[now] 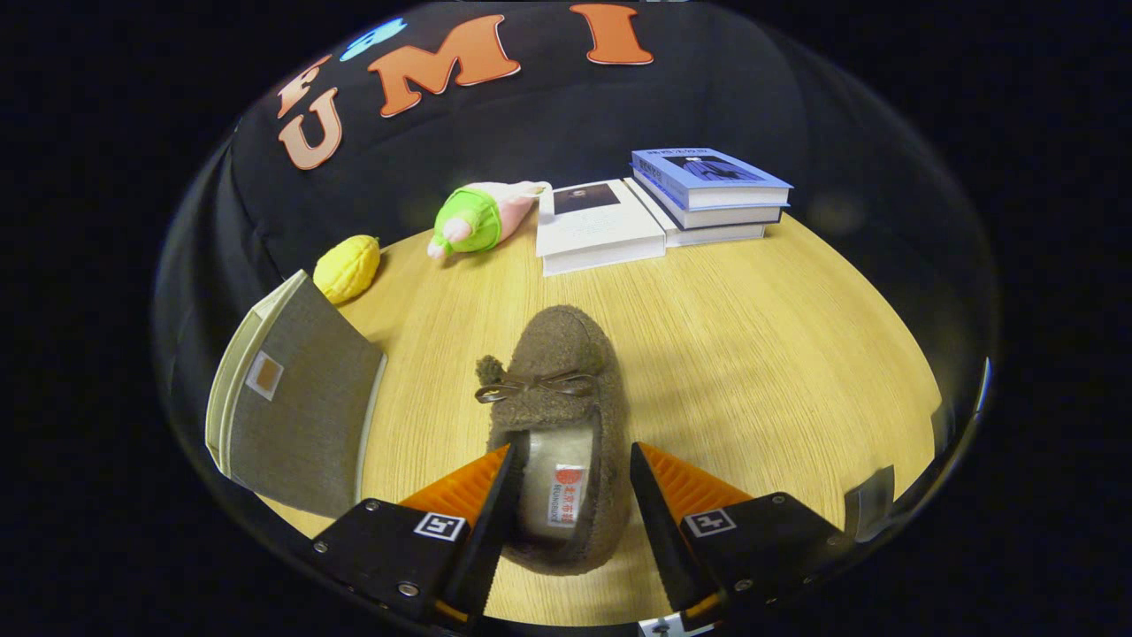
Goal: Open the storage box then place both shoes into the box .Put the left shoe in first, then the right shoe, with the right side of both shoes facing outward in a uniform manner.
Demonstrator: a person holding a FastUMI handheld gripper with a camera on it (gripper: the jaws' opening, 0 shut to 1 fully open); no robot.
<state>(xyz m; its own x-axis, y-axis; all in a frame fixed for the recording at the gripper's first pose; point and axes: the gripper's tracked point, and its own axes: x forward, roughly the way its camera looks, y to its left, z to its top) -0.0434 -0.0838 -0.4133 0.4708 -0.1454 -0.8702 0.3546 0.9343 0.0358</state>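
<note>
Your gripper (570,464) stood open over the heel end of a brown fuzzy shoe (557,416), one finger at each side of the shoe's opening and neither clearly pressing on it. The left finger sat against or just inside the rim of the opening; the right finger stood a little clear of the shoe's outer wall. The shoe lay flat on the tabletop (752,354), toe pointing away from you, its bow (531,386) just ahead of the fingertips.

To the left of the shoe stood the grey fabric storage box (292,398), its lid raised at a tilt, so the box appeared to be already open. Whether this was the left or the right shoe could not be told. Beyond the shoe lay a yellow toy (347,268), a green and pink stuffed toy (478,217), and a stack of books (663,208) at the far edge.

The step in hand appeared to be the grasp. You did best to settle both fingers squarely on the heel collar before closing, one inside and one outside or both outside, low enough that the soft wall would not fold and slip. A centred hold would have kept the shoe level for the swing left to the box, and let you keep its right side turned outward.
</note>
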